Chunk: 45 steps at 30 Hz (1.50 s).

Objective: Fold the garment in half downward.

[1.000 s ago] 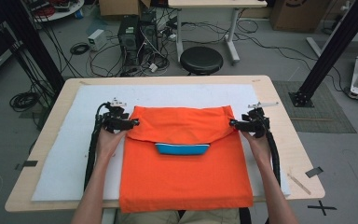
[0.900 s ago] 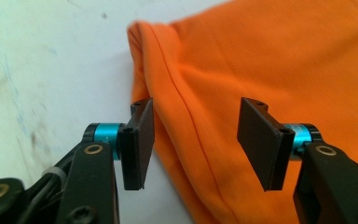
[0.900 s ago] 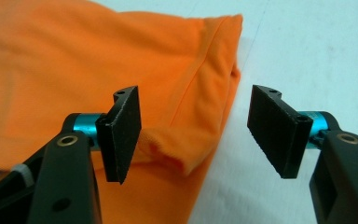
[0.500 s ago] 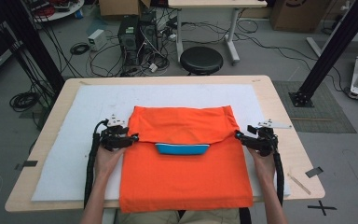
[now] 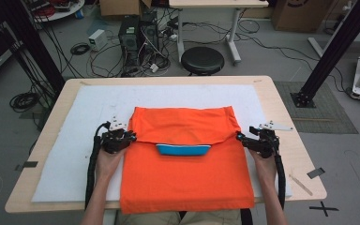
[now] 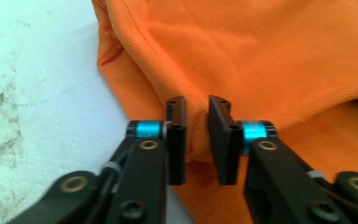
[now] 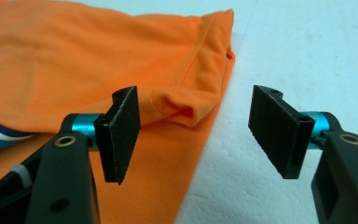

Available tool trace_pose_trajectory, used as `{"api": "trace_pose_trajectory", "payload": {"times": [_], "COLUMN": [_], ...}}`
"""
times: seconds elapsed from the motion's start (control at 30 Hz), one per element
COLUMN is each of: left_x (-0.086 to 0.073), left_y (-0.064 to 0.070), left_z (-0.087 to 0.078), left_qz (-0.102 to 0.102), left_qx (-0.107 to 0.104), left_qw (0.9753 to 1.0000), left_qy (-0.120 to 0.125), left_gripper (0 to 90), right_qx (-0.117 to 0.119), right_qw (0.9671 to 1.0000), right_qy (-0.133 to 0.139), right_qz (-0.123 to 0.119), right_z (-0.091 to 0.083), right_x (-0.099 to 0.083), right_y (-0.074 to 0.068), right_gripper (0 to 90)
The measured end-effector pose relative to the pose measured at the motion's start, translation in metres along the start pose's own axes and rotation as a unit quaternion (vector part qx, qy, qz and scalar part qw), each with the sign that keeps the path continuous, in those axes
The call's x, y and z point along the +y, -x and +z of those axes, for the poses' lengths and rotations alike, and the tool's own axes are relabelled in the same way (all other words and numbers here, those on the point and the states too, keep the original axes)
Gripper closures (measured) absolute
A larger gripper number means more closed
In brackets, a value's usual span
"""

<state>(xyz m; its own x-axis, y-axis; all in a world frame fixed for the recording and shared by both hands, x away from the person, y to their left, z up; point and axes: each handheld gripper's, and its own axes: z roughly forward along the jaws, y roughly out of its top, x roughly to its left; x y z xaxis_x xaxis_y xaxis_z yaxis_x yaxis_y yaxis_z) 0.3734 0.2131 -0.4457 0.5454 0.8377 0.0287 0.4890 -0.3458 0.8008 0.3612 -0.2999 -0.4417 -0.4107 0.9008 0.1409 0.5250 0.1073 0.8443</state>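
Orange shirt (image 5: 187, 164) lies mid-table in the high view, far part folded toward us, grippers at the fold's two ends. Left gripper (image 6: 196, 135) view: jaws narrow, pinching the fold's edge. Right gripper (image 7: 196, 133) view: jaws wide, cloth freed; we judge the left must release next.

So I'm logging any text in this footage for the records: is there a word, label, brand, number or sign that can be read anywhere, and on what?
None can be read.
Orange shirt: no print or tag shows.
Blue collar: white stripe, no lettering.
Cardboard box: a dark mark, too blurred to read.
Floor: a black tape cross, a mark and not a letter.
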Motion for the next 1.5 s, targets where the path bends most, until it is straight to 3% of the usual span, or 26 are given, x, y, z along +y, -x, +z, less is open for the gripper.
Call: {"api": "trace_pose_trajectory", "payload": {"times": [0.13,0.23,0.4,0.5,0.57,0.67,0.77,0.93,1.07,1.23,1.4,1.5], "left_x": [0.0,0.0,-0.001,-0.001,-0.001,-0.001,-0.001,-0.001,-0.002,-0.007,-0.012,-0.014], "left_y": [-0.001,-0.001,-0.002,-0.002,-0.002,-0.002,-0.002,-0.002,-0.003,0.007,0.011,0.014], "left_z": [-0.003,-0.002,-0.001,0.0,0.0,0.0,0.0,-0.003,-0.009,-0.018,-0.032,-0.039], "left_qz": [-0.012,-0.012,-0.014,-0.013,-0.013,-0.014,-0.013,-0.016,-0.023,-0.013,-0.022,-0.02], "left_qx": [-0.007,-0.009,-0.011,-0.01,-0.01,-0.012,-0.014,-0.016,-0.019,-0.025,-0.048,-0.059], "left_qw": [0.9997,0.9997,0.9998,0.9998,0.9998,0.9998,0.9998,0.9996,0.9991,0.9992,0.9981,0.9976], "left_qy": [0.02,0.017,0.012,0.009,0.006,0.005,0.004,0.013,0.03,0.029,0.031,0.03], "left_gripper": [82.8,82.9,82.9,82.8,82.8,82.8,82.8,83.3,83.9,84.4,84.4,84.4], "right_qx": [0.01,0.021,0.023,0.003,-0.017,-0.025,-0.02,-0.006,0.007,0.022,0.057,0.066], "right_qw": [0.9998,0.9994,0.9991,0.9979,0.9952,0.992,0.9908,0.992,0.9933,0.994,0.9955,0.9955], "right_qy": [0.015,0.013,0.01,-0.026,-0.048,-0.079,-0.091,-0.091,-0.086,-0.078,-0.063,-0.06], "right_qz": [0.0,-0.025,-0.033,-0.06,-0.083,-0.095,-0.099,-0.087,-0.077,-0.073,-0.04,-0.034], "right_z": [-0.002,0.0,0.001,0.007,0.013,0.024,0.028,0.025,0.015,0.001,-0.014,-0.021], "right_x": [0.0,0.001,0.005,0.013,0.019,0.023,0.021,0.018,0.015,0.01,0.003,-0.001], "right_y": [0.0,-0.005,-0.012,-0.021,-0.027,-0.03,-0.029,-0.025,-0.022,-0.018,-0.01,-0.008], "right_gripper": [36.7,40.8,44.7,46.0,47.1,61.9,74.6,86.0,86.9,86.9,86.8,86.8]}}
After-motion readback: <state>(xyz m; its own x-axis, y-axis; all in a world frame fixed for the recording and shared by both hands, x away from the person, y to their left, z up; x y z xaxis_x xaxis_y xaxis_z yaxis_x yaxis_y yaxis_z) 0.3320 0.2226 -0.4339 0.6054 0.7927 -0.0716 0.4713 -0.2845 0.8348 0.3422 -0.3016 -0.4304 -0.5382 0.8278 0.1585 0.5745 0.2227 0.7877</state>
